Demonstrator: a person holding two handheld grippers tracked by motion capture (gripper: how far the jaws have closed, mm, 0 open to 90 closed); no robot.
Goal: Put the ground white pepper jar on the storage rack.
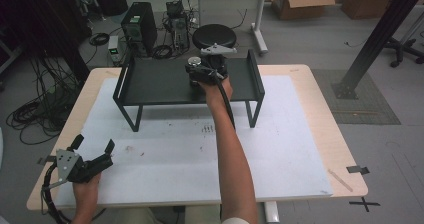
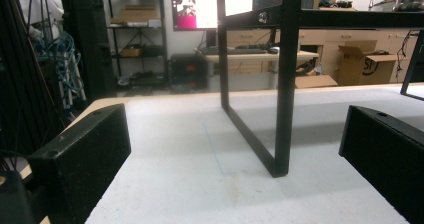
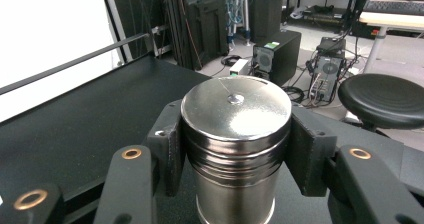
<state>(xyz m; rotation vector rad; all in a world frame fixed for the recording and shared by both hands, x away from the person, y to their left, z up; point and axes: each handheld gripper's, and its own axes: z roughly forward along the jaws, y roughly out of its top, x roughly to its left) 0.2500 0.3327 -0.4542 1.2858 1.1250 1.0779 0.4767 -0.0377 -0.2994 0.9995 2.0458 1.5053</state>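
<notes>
A shiny steel cylinder [image 3: 235,149] with a flat lid stands upright on the black shelf [image 3: 85,129], and my right gripper [image 3: 235,151] is shut on its sides. From above, the right gripper [image 1: 196,70] rests over the right half of the shelf [image 1: 160,81], with the cylinder's lid [image 1: 194,61] visible at its far end. My left gripper [image 1: 92,146] lies low near the table's front left corner, its jaws wide open with nothing between them. In the left gripper view the fingers [image 2: 80,159] frame a black shelf leg [image 2: 285,84] standing farther off on the white mat.
A white mat [image 1: 190,154] covers most of the wooden table [image 1: 325,129]. The shelf has raised side rails [image 1: 255,71]. Beyond the table stand a black stool [image 1: 214,35], computer towers [image 1: 139,26], cables and a desk. A black post [image 1: 380,34] leans at the right.
</notes>
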